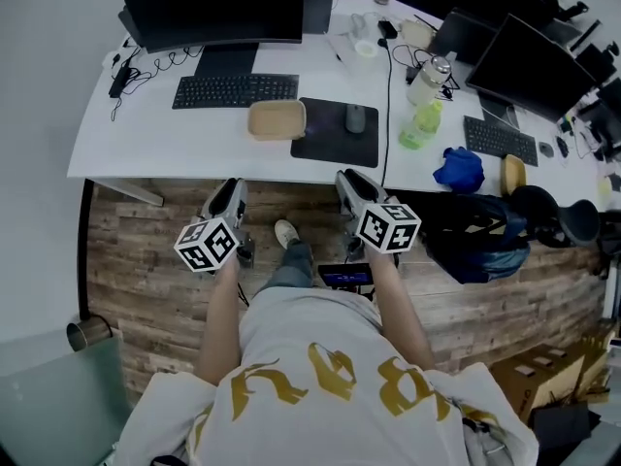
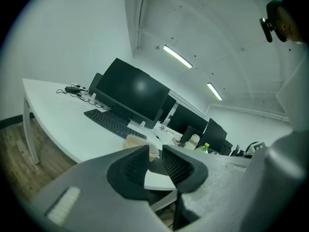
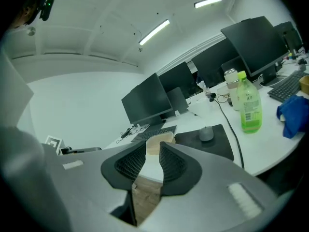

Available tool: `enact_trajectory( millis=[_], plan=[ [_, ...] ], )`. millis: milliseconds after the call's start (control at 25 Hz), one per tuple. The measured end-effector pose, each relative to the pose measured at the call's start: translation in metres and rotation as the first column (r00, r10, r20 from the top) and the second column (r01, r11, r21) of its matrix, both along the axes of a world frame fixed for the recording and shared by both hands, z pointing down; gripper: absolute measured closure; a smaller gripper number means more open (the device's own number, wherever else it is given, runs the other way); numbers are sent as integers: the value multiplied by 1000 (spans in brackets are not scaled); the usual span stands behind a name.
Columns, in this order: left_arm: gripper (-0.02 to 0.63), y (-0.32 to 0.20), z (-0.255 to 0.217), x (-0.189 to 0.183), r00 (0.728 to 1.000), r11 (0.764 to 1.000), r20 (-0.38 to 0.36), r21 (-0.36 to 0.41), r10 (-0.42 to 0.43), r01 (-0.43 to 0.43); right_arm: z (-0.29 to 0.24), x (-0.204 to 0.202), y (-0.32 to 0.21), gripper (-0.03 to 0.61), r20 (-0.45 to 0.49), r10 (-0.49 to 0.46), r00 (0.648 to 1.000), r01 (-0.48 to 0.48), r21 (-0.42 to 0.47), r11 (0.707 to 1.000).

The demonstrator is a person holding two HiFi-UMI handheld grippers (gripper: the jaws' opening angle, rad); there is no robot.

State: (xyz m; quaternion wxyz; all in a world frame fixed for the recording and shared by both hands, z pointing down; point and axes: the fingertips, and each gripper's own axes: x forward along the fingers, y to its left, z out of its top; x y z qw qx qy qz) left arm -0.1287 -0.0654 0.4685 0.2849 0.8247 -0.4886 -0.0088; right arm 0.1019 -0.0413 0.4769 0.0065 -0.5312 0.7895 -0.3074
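Observation:
I stand in front of a white desk (image 1: 146, 139) with both grippers held low over the wooden floor, short of the desk's front edge. My left gripper (image 1: 233, 188) (image 2: 155, 151) has its jaws drawn close with only a narrow slit and nothing between them. My right gripper (image 1: 347, 177) (image 3: 153, 149) looks the same, holding nothing. Both point toward a tan lidded box (image 1: 277, 119) (image 2: 140, 141) (image 3: 157, 140) on the desk, between the keyboard (image 1: 235, 90) and the black mouse pad (image 1: 335, 142). Neither gripper touches anything.
A mouse (image 1: 355, 117) lies on the pad. A monitor (image 1: 213, 8) stands behind the keyboard. To the right are a green bottle (image 1: 419, 129), a blue cloth (image 1: 459, 170), a cable (image 1: 389, 95) and a second keyboard (image 1: 499, 139). A dark backpack (image 1: 475, 231) sits under the desk's right part.

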Motion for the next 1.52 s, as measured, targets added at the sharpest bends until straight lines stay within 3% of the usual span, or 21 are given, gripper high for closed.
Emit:
enact_trajectory(
  millis=[280, 520, 800, 1280, 1520],
  plan=[
    [540, -94, 40, -5, 1000, 996, 1, -88, -31, 31, 34, -7, -100, 474, -36, -51, 998, 48, -81, 996],
    [540, -143, 86, 0, 1000, 979, 5, -203, -15, 16, 69, -10, -162, 470, -45, -85, 995, 75, -174, 982],
    [538, -171, 114, 7, 995, 966, -96, -260, -7, -18, 95, -18, -220, 469, -10, -81, 997, 77, -217, 973],
    [529, -190, 131, 9, 978, 951, -205, -306, -23, -42, 125, -37, -250, 457, -13, -127, 992, 118, -285, 951],
    [537, -191, 133, 13, 975, 949, -222, -308, 0, -71, 128, -42, -251, 492, -2, -141, 990, 135, -291, 947]
  ],
)
